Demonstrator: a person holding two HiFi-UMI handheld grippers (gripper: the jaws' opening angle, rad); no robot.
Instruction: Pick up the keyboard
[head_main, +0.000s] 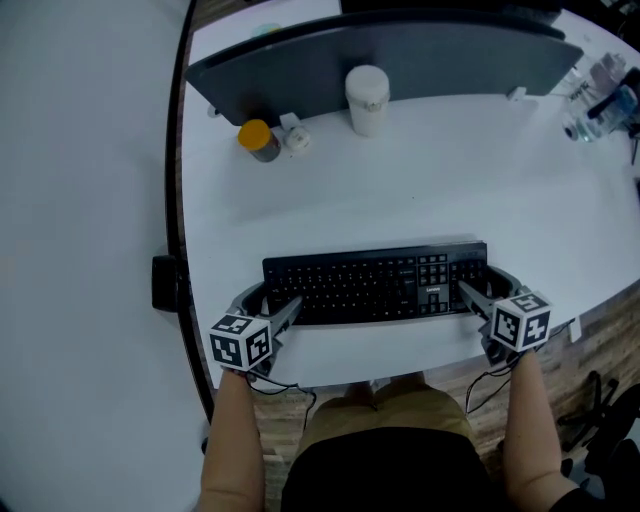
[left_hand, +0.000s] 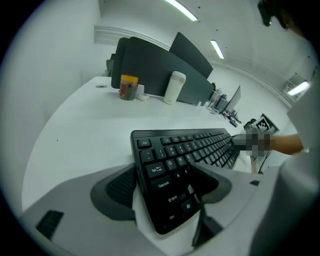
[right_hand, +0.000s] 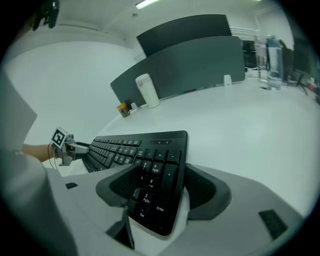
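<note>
A black keyboard (head_main: 375, 283) lies flat on the white table (head_main: 450, 190), near its front edge. My left gripper (head_main: 272, 300) straddles the keyboard's left end; in the left gripper view the keyboard (left_hand: 190, 150) runs between the jaws of that gripper (left_hand: 165, 175), and a strip of table shows between the left pad and the keyboard's edge. My right gripper (head_main: 487, 288) straddles the number-pad end in the same way (right_hand: 157, 182), with a gap at the right pad. Both stand open around the keyboard (right_hand: 140, 150).
A dark grey divider panel (head_main: 380, 55) stands along the back of the table. In front of it are a white bottle (head_main: 367, 98), a yellow-lidded jar (head_main: 258, 140) and a small white object (head_main: 296, 137). Clear bottles (head_main: 600, 100) stand at the far right.
</note>
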